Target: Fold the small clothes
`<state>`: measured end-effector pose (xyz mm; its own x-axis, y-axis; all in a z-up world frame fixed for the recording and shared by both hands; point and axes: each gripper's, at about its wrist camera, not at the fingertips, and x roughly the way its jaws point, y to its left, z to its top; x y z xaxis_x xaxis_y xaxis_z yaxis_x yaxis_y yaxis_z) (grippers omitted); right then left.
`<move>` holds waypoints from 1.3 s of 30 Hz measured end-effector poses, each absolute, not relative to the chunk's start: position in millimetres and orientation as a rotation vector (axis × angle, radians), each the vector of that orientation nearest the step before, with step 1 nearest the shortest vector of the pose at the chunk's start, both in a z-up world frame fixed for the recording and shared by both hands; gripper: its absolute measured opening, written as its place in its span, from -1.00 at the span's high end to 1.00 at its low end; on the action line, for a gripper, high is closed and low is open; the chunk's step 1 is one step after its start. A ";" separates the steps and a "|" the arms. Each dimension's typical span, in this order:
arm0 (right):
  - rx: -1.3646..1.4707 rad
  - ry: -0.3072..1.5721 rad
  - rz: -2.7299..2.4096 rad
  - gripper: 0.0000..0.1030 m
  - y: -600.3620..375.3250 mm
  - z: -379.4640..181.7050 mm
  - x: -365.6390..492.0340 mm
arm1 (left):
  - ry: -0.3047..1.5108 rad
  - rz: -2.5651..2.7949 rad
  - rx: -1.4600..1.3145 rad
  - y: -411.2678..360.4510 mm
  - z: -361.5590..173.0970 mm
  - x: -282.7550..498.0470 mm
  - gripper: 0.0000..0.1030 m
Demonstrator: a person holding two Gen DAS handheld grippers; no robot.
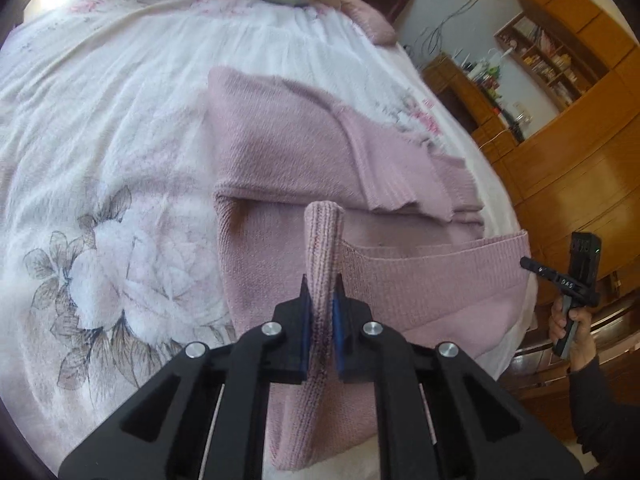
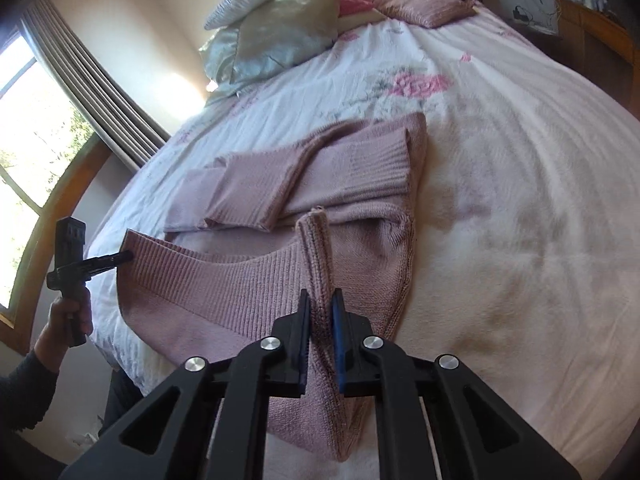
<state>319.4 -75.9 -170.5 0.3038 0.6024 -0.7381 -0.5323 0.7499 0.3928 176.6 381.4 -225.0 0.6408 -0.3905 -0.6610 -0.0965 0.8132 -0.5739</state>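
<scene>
Your left gripper [image 1: 323,296] and right gripper [image 2: 320,312] each clamp the pink sweater's [image 1: 280,148] hem; pinched folds hide the pads at lower centre.

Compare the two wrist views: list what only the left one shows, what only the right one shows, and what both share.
Only the left wrist view: wooden shelving and cabinets along the wall, and a grey flower print on the bedspread.

Only the right wrist view: a window with a striped curtain, and a pink rose print.

Both: the pink sweater, sleeves folded in, its hem pinched by the left gripper and the right gripper.
</scene>
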 end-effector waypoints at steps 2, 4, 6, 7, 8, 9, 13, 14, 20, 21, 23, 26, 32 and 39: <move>0.080 0.964 0.758 0.82 -78.4 -150.6 309.0 | 0.800 -0.219 -0.648 384.1 -206.7 165.5 0.87; 0.086 0.920 0.764 0.82 -78.0 -132.6 304.8 | 0.753 -0.244 -0.680 389.4 -192.3 160.5 0.87; 0.084 0.880 0.767 0.82 -73.4 -116.5 307.5 | 0.734 -0.258 -0.688 393.6 -181.3 164.6 0.87; 0.088 0.871 0.772 0.82 -70.9 -110.1 312.6 | 0.727 -0.262 -0.691 395.1 -176.8 169.7 0.87; 0.087 0.867 0.776 0.82 -67.7 -105.2 320.3 | 0.719 -0.265 -0.700 396.6 -173.3 176.4 0.87; 0.079 0.861 0.772 0.82 -64.0 -101.7 328.0 | 0.712 -0.267 -0.707 400.1 -169.3 185.1 0.87; 0.087 0.886 0.739 0.82 -47.5 -99.4 379.5 | 0.708 -0.269 -0.743 418.6 -158.4 231.6 0.87; 0.099 0.900 0.727 0.82 -44.0 -102.4 396.4 | 0.712 -0.263 -0.748 424.3 -157.5 245.3 0.87; 0.196 0.987 0.639 0.82 -29.5 -137.5 485.4 | 0.806 -0.184 -0.828 461.0 -187.2 326.4 0.87; 0.202 1.012 0.620 0.82 -26.8 -147.2 497.8 | 0.833 -0.168 -0.842 465.1 -198.1 338.7 0.87; 0.203 1.059 0.587 0.82 -19.5 -167.2 516.5 | 0.881 -0.142 -0.862 470.1 -219.2 356.5 0.87; 0.163 1.084 0.558 0.82 -9.6 -182.9 528.1 | 0.904 -0.130 -0.927 477.7 -241.1 370.1 0.87; 0.178 1.007 0.607 0.82 -9.3 -154.5 527.2 | 0.860 -0.185 -0.921 481.0 -220.9 373.2 0.87; 0.184 1.062 0.538 0.82 -2.1 -177.3 558.4 | 0.940 -0.128 -0.896 488.0 -242.9 402.7 0.87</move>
